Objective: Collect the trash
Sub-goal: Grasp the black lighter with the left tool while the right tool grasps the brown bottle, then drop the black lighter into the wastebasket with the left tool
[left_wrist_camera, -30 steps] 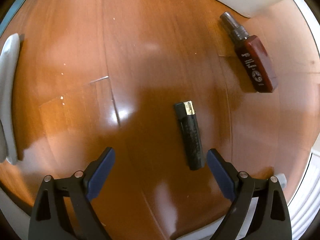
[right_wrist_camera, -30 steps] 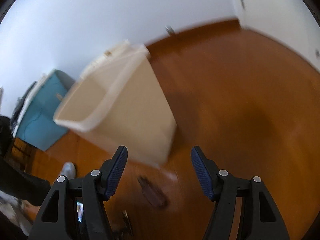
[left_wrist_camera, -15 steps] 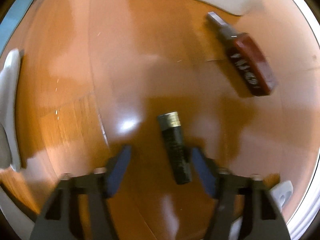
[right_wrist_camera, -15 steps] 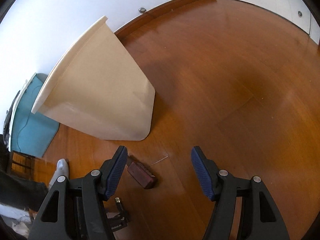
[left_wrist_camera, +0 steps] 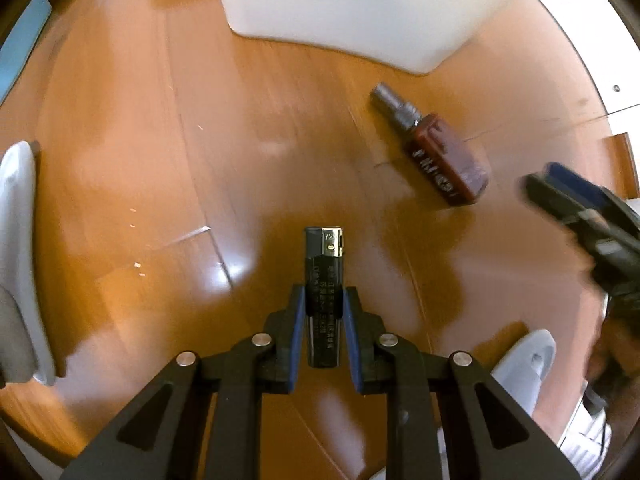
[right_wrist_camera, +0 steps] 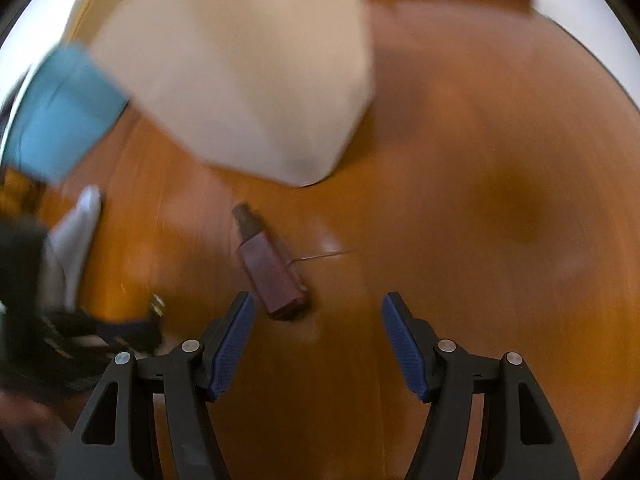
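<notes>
Down on the wooden floor (left_wrist_camera: 120, 160), the left gripper (left_wrist_camera: 322, 300) is clamped on a black lighter (left_wrist_camera: 323, 280), its blue pads pressing both long sides while the gold-capped end sticks out ahead of the fingertips. Whether the lighter rests on the boards or is raised off them I cannot tell. Off to its right lies a dark red bottle (left_wrist_camera: 444, 160) with a grey spray top, flat on the floor, its top pointing toward the cream trash bin (left_wrist_camera: 352, 12) that stands just beyond it. The right gripper (right_wrist_camera: 318, 312) hovers with its jaws spread wide and nothing between them, the same bottle (right_wrist_camera: 272, 272) lying just ahead of its left finger. This view is blurred. A white-socked foot (left_wrist_camera: 16, 208) stands at the left edge.
</notes>
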